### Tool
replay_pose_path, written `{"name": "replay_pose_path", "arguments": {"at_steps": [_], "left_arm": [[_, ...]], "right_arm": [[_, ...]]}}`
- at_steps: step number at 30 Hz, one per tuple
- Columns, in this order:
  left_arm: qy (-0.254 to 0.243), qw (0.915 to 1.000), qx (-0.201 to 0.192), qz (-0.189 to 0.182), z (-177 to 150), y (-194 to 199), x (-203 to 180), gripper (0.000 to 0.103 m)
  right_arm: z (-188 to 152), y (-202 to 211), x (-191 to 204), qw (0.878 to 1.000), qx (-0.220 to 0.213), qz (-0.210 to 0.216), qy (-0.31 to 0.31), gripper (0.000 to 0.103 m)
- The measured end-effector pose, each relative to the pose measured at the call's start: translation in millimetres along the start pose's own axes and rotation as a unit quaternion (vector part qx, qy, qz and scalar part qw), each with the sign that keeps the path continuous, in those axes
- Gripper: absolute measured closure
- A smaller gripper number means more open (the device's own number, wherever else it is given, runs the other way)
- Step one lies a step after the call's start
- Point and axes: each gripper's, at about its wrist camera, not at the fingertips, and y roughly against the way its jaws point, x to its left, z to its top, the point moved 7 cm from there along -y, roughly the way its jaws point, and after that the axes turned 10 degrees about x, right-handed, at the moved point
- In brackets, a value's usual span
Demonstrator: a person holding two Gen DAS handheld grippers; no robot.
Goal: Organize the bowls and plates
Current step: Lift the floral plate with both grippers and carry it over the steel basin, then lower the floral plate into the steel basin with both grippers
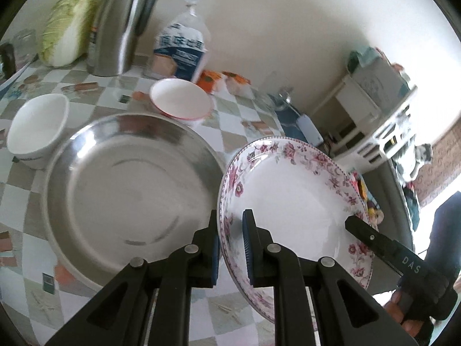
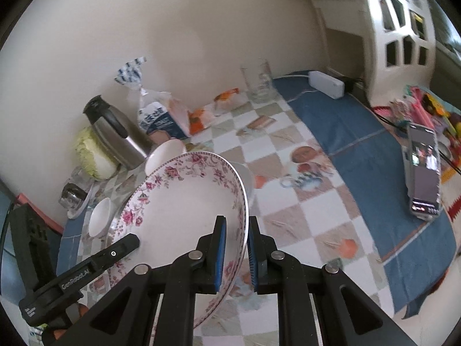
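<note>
A white plate with a pink floral rim (image 1: 294, 201) (image 2: 178, 210) is held tilted above the table by both grippers. My left gripper (image 1: 232, 248) is shut on its left rim. My right gripper (image 2: 237, 248) is shut on its right rim; the right gripper also shows in the left wrist view (image 1: 374, 239), and the left gripper in the right wrist view (image 2: 115, 253). A large steel plate (image 1: 126, 190) lies on the table to the left. Behind it stand a white bowl (image 1: 37, 127) and a red-rimmed white bowl (image 1: 181, 101).
At the back by the wall: a steel thermos jug (image 1: 121, 26), a cabbage (image 1: 69, 26), a bread bag (image 1: 181, 49), a glass mug (image 2: 258, 80). A phone (image 2: 425, 173) lies on the blue cloth (image 2: 360, 144) at right. A white rack (image 2: 400, 28) stands in the far corner.
</note>
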Motion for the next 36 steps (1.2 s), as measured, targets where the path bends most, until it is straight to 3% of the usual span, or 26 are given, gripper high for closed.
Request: {"name": "replay_pose_path", "arguments": {"at_steps": [22, 30, 36], "left_arm": [[0.115, 0.9918, -0.047, 0.03, 32.5, 39.4, 132.8, 0.088], [0.131, 0.9891, -0.046, 0.049, 35.6, 35.2, 156.9, 0.088], [0.113, 0.9913, -0.025, 0.063, 35.1, 18.0, 148.4, 0.088]], "right_arm": [[14.0, -78.8, 131.9, 0.994, 0.051, 0.056, 0.082, 0.088], [14.1, -103.9, 148.9, 0.991, 0.071, 0.062, 0.095, 0.088], [13.1, -115.7, 132.9, 0.992, 0.084, 0.05, 0.081, 0.088]]}}
